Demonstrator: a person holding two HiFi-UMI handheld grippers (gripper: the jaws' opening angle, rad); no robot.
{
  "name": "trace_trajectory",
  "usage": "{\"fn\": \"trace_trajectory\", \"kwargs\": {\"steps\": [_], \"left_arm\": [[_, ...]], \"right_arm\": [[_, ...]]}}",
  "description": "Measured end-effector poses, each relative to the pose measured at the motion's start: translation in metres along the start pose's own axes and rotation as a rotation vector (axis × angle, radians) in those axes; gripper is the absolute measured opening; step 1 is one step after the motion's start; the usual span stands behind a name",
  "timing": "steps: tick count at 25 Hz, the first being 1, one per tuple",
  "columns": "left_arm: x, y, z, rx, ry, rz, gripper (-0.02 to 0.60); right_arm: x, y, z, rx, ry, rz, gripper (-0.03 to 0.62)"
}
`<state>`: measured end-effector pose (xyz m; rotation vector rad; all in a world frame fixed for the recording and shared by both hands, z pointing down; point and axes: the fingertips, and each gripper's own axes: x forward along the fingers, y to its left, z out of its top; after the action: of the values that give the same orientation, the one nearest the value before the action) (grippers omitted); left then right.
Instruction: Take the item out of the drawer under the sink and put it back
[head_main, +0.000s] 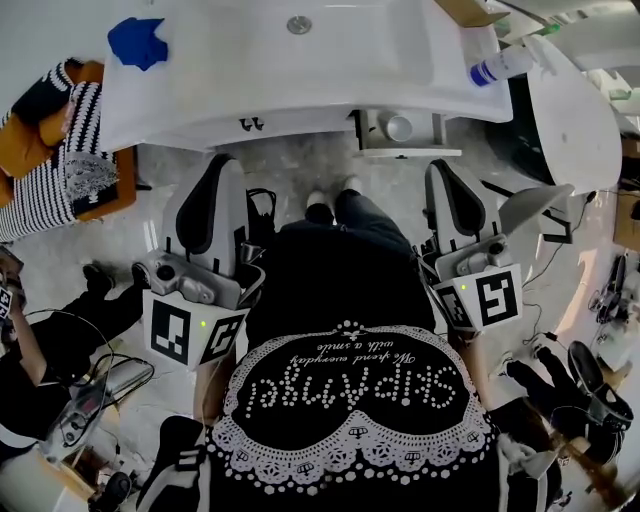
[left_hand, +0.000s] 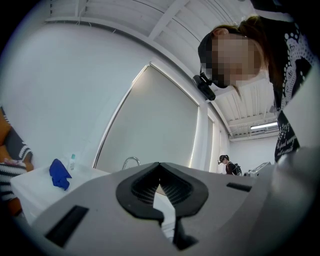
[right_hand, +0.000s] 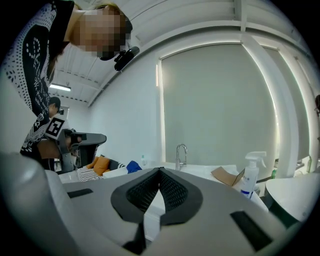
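The white sink (head_main: 300, 70) fills the top of the head view. Under its front edge a small white drawer (head_main: 410, 152) stands pulled out, with a round grey item (head_main: 399, 127) inside. My left gripper (head_main: 222, 165) is held in front of the sink's left part, its jaws together and empty. My right gripper (head_main: 441, 170) sits just below and right of the drawer, also shut with nothing in it. In the left gripper view the left gripper (left_hand: 160, 165) points level over the sink top. The right gripper (right_hand: 160, 170) does the same toward the faucet (right_hand: 181, 154).
A blue cloth (head_main: 138, 42) lies at the sink's left end. A spray bottle (head_main: 498, 68) and a cardboard piece (head_main: 468, 10) are at its right end. A sofa with a striped blanket (head_main: 50, 150) stands left, a white rounded fixture (head_main: 575, 120) right. Another person (head_main: 40, 370) crouches lower left.
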<state>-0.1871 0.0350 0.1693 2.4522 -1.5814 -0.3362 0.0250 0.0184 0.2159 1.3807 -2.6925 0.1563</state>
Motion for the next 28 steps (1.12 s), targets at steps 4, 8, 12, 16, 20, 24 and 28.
{"fn": "trace_trajectory", "kwargs": {"steps": [4, 8, 12, 16, 20, 24, 28], "left_arm": [[-0.007, -0.005, -0.005, 0.003, 0.007, -0.003, 0.005], [-0.006, -0.011, -0.012, -0.001, 0.024, -0.014, 0.005], [-0.003, -0.019, -0.019, 0.006, 0.049, -0.029, 0.005], [0.0, -0.025, -0.023, 0.007, 0.065, -0.038, 0.005], [-0.003, -0.026, -0.026, 0.022, 0.078, -0.038, 0.005], [-0.005, -0.027, -0.027, 0.014, 0.078, -0.03, 0.005], [-0.007, -0.028, -0.028, 0.005, 0.069, -0.022, 0.005]], "right_arm": [[-0.007, 0.007, -0.007, -0.02, 0.012, -0.003, 0.017], [-0.008, 0.011, -0.009, -0.025, 0.013, -0.012, 0.017], [-0.013, 0.013, -0.009, -0.021, 0.007, -0.028, 0.017], [-0.019, 0.014, -0.012, 0.012, 0.008, -0.047, 0.017], [-0.024, 0.016, -0.019, 0.028, 0.036, -0.056, 0.017], [-0.025, 0.016, -0.019, 0.028, 0.039, -0.056, 0.017], [-0.025, 0.017, -0.02, 0.021, 0.044, -0.05, 0.017]]}}
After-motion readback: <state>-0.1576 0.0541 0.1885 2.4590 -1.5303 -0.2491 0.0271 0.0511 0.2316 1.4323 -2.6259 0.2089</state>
